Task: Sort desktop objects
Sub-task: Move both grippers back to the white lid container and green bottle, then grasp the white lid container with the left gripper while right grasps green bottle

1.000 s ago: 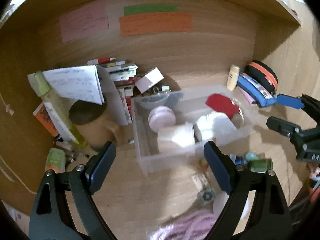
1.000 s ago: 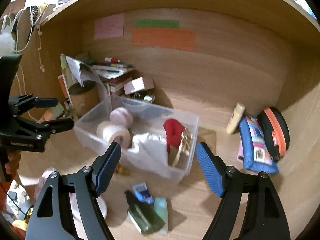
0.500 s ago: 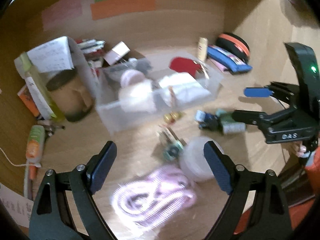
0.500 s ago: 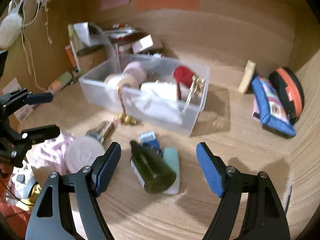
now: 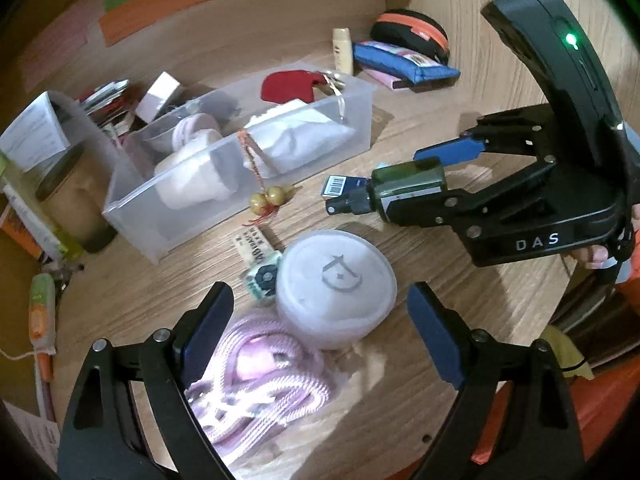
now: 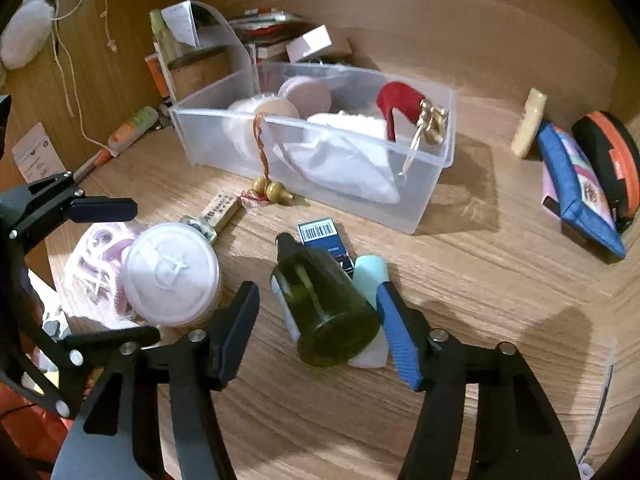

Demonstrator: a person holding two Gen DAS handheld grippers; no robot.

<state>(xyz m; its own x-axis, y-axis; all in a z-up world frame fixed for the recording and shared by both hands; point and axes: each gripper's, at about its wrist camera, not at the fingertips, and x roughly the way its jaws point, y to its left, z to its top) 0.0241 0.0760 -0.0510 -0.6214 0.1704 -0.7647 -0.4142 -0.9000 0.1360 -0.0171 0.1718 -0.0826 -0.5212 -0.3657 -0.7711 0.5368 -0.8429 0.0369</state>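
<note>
Your right gripper (image 6: pixel 320 332) has its jaws just closing around the green bottle (image 6: pixel 324 304), which lies between them, one pad not yet pressing. Your left gripper (image 5: pixel 316 336) stands spread over the white round jar (image 5: pixel 336 288). Beyond both sits the clear bin (image 6: pixel 432 196).

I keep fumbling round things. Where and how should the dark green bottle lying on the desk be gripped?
Grip the dark green bottle across its wide body, coming from above at its base end, as the right hand-held gripper does. It lies on its side with its narrow black cap pointing toward the clear bin, so its curved flanks are open.
</note>
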